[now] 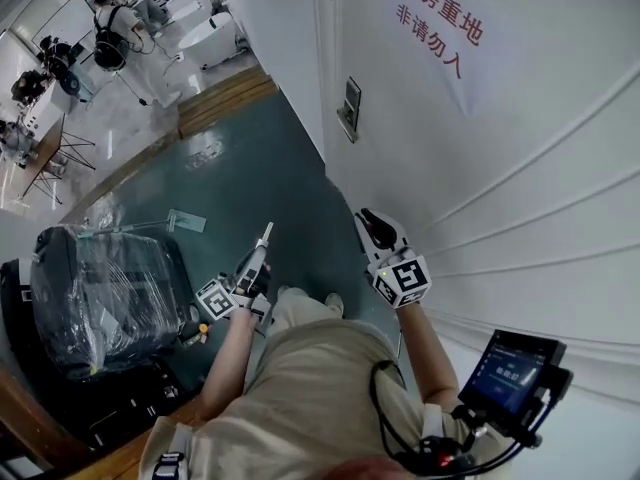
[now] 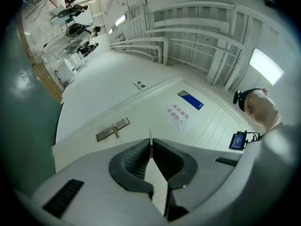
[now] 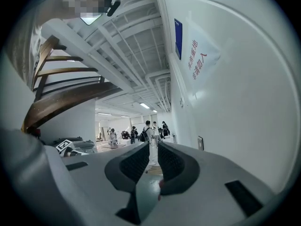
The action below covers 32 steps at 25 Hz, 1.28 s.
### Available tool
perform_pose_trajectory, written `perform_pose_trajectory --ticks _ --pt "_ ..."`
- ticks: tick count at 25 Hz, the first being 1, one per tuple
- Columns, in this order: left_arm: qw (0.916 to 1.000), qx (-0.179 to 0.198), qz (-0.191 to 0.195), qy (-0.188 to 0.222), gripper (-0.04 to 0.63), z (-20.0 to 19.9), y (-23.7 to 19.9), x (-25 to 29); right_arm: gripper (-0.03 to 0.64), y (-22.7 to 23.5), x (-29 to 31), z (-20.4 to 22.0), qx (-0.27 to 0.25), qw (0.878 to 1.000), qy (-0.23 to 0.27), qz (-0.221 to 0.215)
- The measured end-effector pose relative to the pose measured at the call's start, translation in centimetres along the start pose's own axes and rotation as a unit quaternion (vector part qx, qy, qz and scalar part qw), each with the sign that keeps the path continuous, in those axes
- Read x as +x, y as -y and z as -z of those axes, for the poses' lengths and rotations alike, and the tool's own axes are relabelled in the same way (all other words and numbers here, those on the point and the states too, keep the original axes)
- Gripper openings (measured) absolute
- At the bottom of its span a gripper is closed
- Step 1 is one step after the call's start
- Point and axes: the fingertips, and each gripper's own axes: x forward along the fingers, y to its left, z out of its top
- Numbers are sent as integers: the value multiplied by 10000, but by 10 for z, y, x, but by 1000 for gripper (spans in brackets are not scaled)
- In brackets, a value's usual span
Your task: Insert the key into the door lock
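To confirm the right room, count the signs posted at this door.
2: a white paper notice with red characters on the door, and a blue plaque next to it, nearer the top. Others may lie outside these views.

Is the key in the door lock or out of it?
Out. The key pokes from the shut left gripper, in open air, well apart from the lock plate.
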Motion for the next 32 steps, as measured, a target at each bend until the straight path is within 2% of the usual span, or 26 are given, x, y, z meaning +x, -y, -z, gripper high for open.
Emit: perform_pose_trajectory --ticks 6,10,13,16,20,26,32 --pt "9998 -44 160 -104 35 -15 -9 15 46 12 1 -10 -139 9994 49 325" --pt "9992 -250 236 -180 35 -28 -22 21 46 25 7 -15 -201 9977 48 645" --pt "9989 -191 343 -266 35 -49 -28 28 46 35 17 -24 -268 9956 94 888" --pt "9974 -480 418 -326 35 -68 -33 30 46 41 25 -34 -327 9929 122 1137" --pt "9944 -500 829 -435 35 -106 -20 45 46 47 38 -64 -410 9894 259 1370" --pt "9913 -206 1042 -776 35 -162 -1 80 46 30 76 -123 -691 9869 508 1367" --pt "9846 -438 1387 -969 35 -185 12 92 46 -8 115 -134 -477 9911 560 1107"
